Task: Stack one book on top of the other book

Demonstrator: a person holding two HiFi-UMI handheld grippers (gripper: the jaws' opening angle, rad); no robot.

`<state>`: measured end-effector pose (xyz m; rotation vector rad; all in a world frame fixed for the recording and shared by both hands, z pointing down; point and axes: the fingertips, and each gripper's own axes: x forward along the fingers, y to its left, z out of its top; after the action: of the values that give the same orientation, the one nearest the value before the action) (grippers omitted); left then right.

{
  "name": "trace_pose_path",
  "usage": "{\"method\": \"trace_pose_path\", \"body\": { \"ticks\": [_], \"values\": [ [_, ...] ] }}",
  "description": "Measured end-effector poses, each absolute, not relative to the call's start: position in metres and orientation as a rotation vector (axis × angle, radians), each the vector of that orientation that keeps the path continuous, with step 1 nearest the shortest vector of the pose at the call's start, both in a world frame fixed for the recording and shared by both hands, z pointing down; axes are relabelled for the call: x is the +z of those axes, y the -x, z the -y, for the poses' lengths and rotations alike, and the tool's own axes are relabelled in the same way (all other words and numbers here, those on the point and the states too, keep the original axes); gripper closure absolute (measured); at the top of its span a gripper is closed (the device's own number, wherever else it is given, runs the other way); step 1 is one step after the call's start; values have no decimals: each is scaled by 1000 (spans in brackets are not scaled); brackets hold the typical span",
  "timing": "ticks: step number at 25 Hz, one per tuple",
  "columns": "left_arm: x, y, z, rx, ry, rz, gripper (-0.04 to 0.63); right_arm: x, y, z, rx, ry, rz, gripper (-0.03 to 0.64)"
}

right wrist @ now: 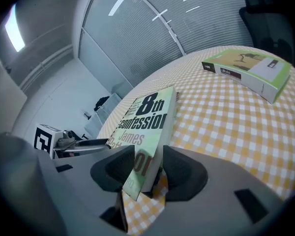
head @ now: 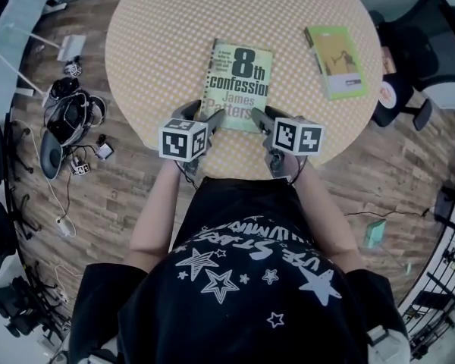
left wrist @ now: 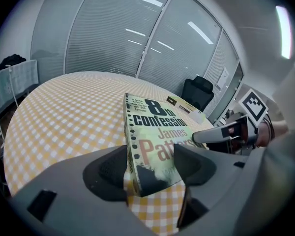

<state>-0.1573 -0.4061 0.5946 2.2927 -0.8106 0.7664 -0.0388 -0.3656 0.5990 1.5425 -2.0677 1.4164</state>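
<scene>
While both tongs stand spread, the paperback [head: 239, 86] lies flat and cover up on the round checked desk [head: 152, 44], close to its near edge. Cover pale green, title black, author's name reddish. Long axis runs near to far, top of title farthest. Left tongs [left wrist: 150, 168] straddle its near left corner, right tongs [right wrist: 148, 168] its near right corner. Green book [head: 336, 61] lies well apart, far right.
</scene>
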Motion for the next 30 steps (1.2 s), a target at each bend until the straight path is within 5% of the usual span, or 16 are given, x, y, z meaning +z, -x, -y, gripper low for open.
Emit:
{"method": "trace_pose_path", "body": {
  "ticks": [30],
  "values": [
    [533,101,395,554,-2262,915,325,530,-14,369,1055,-1510,2223,445]
  ]
}}
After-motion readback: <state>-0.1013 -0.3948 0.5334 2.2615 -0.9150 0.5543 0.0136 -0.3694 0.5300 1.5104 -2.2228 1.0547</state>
